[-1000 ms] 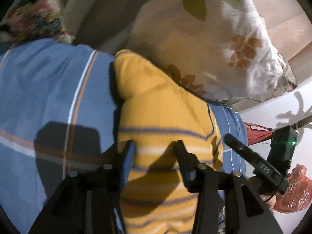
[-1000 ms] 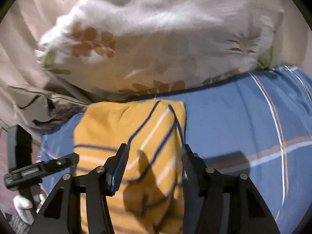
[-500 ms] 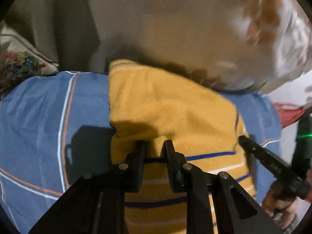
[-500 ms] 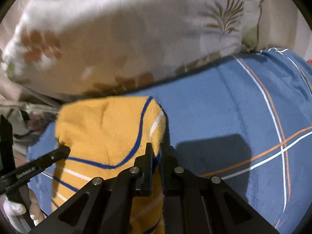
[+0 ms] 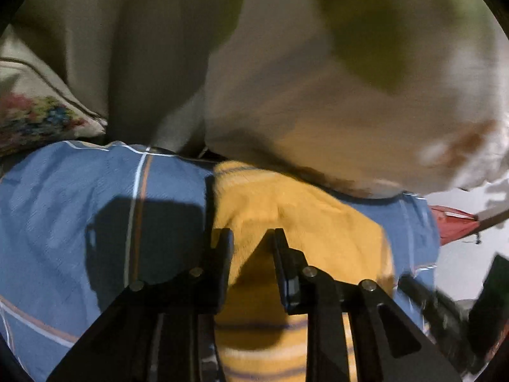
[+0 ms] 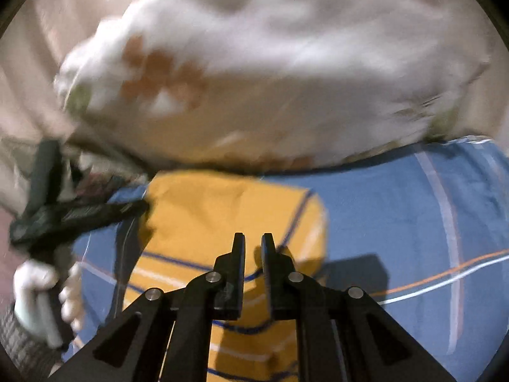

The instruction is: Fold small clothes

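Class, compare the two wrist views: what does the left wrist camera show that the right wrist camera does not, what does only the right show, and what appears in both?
Only the left wrist view shows a floral embroidered cushion at the far left and a red item at the right edge.

Only the right wrist view shows the white-gloved hand gripping the other tool's handle.

Both show the yellow striped garment lying on the blue striped sheet, with the leaf-print pillow behind it.
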### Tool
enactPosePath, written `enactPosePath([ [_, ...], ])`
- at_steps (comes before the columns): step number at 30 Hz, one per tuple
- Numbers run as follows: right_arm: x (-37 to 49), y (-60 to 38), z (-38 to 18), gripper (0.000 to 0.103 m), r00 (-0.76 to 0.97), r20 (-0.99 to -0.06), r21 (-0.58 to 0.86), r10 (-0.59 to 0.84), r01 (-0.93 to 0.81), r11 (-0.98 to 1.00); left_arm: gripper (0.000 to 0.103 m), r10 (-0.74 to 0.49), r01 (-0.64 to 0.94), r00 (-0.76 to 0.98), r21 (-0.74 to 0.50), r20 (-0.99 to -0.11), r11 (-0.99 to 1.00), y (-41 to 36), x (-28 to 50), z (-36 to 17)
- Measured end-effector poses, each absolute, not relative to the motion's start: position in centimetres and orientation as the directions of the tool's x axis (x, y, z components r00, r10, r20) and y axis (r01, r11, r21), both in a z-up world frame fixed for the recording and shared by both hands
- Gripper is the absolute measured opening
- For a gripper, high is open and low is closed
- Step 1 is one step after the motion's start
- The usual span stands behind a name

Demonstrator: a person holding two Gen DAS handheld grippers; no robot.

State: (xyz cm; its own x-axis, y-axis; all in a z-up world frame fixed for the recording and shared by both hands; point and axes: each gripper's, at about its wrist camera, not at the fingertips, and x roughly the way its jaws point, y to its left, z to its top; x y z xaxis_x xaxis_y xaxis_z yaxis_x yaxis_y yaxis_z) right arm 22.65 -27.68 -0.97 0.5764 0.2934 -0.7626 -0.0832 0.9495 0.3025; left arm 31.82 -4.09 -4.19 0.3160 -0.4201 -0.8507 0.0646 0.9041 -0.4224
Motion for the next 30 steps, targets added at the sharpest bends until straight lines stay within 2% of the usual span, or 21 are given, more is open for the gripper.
enactPosePath([
  [4, 23.4, -26.3, -4.6, 0.011, 0.514, -0.821, 0.251, 0.250, -0.069, 0.966, 0.025, -0.408, 0.047, 0.295, -0.414, -0.864, 0.909, -5.2, 33.8, -6.1],
  [9, 22.4, -28.9, -3.7, 0.015, 0.550, -0.794, 0.306, 0.257, -0.004, 0.952, 0.026, -0.449, 0.035, 0.349, -0.468, -0.822, 0.883, -3.8, 31.9, -4.7],
  [15, 17.7, -32.6, -1.8, 0.030, 0.592, -0.752, 0.368, 0.291, 0.010, 0.930, 0.039, -0.516, -0.004, 0.377, -0.558, -0.769, 0.830, 0.0, 26.0, -3.3],
  [17, 15.5, -33.0, -1.8, 0.041, 0.584, -0.749, 0.388, 0.313, 0.003, 0.922, 0.042, -0.541, -0.019, 0.369, -0.588, -0.756, 0.809, 0.7, 23.5, -3.7],
  [22, 10.6, -32.8, -4.0, 0.045, 0.522, -0.748, 0.474, 0.410, -0.011, 0.880, 0.045, -0.618, -0.061, 0.293, -0.660, -0.729, 0.749, 1.1, 17.0, -6.5],
  [24, 9.1, -31.9, -4.9, 0.047, 0.485, -0.745, 0.503, 0.457, -0.041, 0.863, 0.053, -0.655, -0.069, 0.283, -0.696, -0.700, 0.714, 0.3, 15.0, -7.1],
  [26, 8.3, -30.7, -5.7, 0.050, 0.464, -0.755, 0.492, 0.464, -0.068, 0.868, 0.055, -0.688, -0.082, 0.263, -0.726, -0.676, 0.683, -0.4, 13.8, -8.1],
  [28, 8.2, -29.6, -6.5, 0.050, 0.452, -0.769, 0.472, 0.452, -0.075, 0.879, 0.058, -0.710, -0.096, 0.231, -0.742, -0.665, 0.663, -1.6, 12.8, -9.0],
  [30, 8.3, -28.9, -6.8, 0.021, 0.439, -0.764, 0.485, 0.473, -0.095, 0.870, 0.054, -0.686, -0.070, 0.208, -0.710, -0.697, 0.701, -3.2, 12.1, -9.0],
])
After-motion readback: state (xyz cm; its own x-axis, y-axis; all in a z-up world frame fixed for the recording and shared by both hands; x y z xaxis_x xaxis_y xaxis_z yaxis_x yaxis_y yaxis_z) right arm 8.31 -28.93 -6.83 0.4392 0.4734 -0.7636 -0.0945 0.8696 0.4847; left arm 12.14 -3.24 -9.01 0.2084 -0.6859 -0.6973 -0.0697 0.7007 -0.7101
